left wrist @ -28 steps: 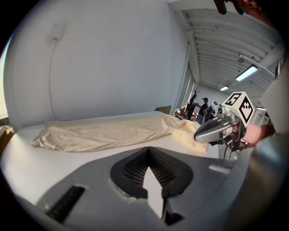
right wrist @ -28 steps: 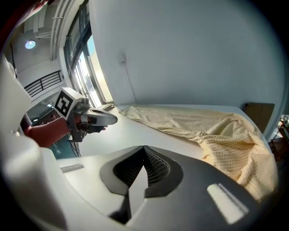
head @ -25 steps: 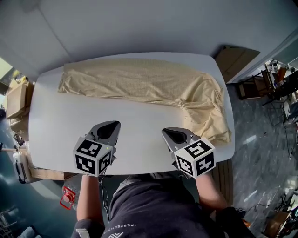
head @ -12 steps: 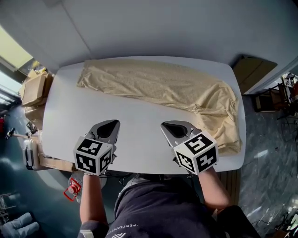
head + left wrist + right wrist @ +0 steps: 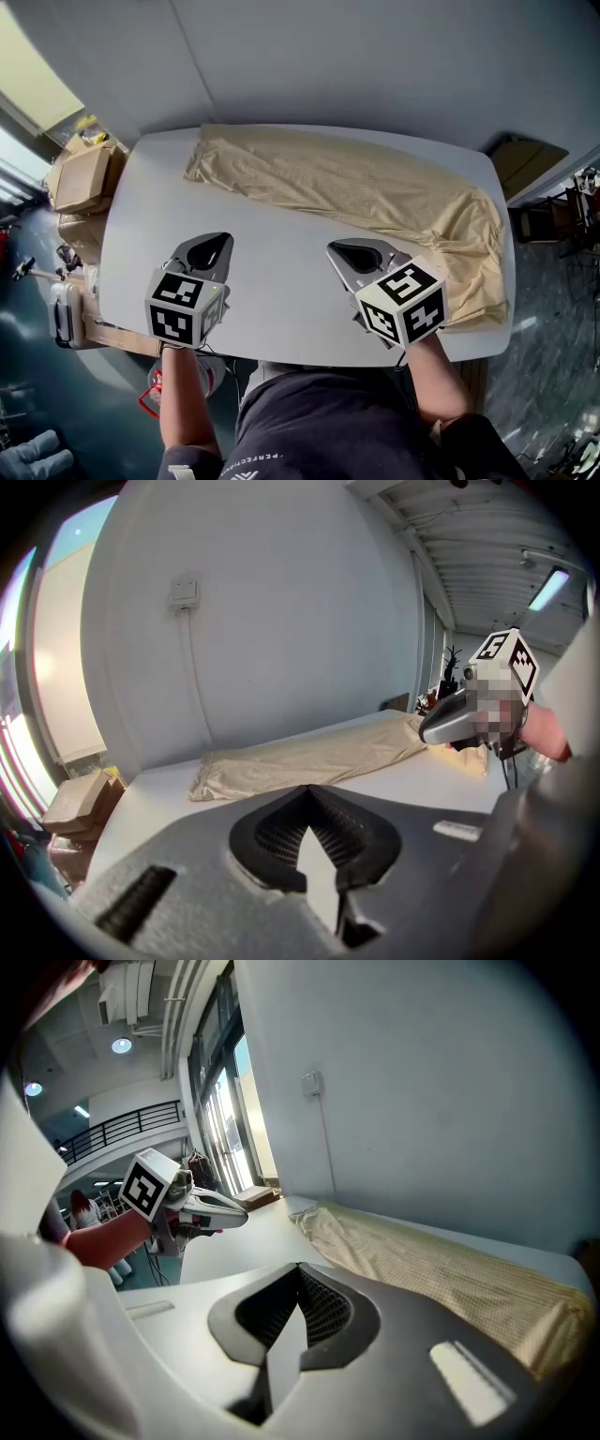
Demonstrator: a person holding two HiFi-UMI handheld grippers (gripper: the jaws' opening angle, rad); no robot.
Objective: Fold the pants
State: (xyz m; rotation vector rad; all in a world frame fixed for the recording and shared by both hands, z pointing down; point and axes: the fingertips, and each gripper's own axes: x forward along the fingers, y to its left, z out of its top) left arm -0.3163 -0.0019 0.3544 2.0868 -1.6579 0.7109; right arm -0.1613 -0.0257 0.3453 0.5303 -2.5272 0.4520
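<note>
Beige pants (image 5: 356,183) lie stretched along the far side of the white table (image 5: 281,281), one end at the far left, the other bunched and hanging over the right edge (image 5: 478,272). They show too in the left gripper view as the pants (image 5: 309,757) and in the right gripper view as the pants (image 5: 441,1260). My left gripper (image 5: 214,246) hovers over the table's near left, shut and empty, well short of the cloth. My right gripper (image 5: 345,251) hovers at the near middle, shut and empty, a short way from the pants' near edge.
Cardboard boxes (image 5: 80,178) stand on the floor left of the table. A grey wall (image 5: 375,56) runs behind it. A brown board (image 5: 525,164) leans at the right, with chairs and clutter (image 5: 572,216) beyond.
The head view has swung left, so the table and pants sit further right in the picture. Both grippers stayed shut and empty over the near part of the table.
</note>
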